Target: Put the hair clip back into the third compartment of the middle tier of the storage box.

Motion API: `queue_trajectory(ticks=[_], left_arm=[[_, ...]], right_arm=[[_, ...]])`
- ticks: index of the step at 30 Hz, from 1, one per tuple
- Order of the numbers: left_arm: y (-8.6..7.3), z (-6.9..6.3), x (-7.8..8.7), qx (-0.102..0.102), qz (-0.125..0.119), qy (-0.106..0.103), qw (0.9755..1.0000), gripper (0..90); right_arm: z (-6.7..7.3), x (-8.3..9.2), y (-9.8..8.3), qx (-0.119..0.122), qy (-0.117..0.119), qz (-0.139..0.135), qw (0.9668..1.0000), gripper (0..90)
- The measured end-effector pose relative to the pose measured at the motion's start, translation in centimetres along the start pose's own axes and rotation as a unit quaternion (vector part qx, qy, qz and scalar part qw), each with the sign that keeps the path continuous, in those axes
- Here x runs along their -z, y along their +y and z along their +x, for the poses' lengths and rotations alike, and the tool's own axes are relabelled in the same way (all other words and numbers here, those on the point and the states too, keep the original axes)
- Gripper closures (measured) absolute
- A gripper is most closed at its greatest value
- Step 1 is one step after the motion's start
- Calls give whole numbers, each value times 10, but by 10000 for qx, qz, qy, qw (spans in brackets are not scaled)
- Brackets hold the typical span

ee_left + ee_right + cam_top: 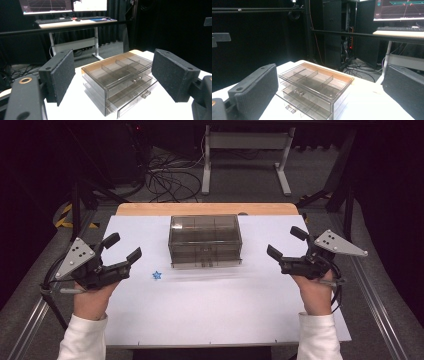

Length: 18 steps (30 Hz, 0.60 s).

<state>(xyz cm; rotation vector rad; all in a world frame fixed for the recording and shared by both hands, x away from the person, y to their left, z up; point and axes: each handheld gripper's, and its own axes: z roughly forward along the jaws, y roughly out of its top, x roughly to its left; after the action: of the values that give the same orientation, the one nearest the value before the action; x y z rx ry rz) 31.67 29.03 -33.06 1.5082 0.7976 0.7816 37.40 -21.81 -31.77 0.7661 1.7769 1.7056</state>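
Clear drawer box (205,240) sits mid-desk (220,320) nr far edge, bottom drawer (135,98) slightly out. Blue star (157,275) just off its front-left corner. Left gripper (123,247) & right gripper (286,243) both wide open, holding nothing, at desk's side edges.

Small blue object (157,275) on table: too small to identify. Drawer box (205,241) front blurred in high view; contents indiscernible. Forearms cut off at bottom edge.
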Motion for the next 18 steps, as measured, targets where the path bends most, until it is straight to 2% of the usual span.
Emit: queue_trajectory(ticks=[9,18], left_arm=[[-7,-4,-7,-16,191,73,9998,225],[-17,-4,-18,67,376,138,9992,254]], right_arm=[[2,-3,-1,28,-42,51,10000,9],[2,-3,-2,74,-161,104,9998,9]])
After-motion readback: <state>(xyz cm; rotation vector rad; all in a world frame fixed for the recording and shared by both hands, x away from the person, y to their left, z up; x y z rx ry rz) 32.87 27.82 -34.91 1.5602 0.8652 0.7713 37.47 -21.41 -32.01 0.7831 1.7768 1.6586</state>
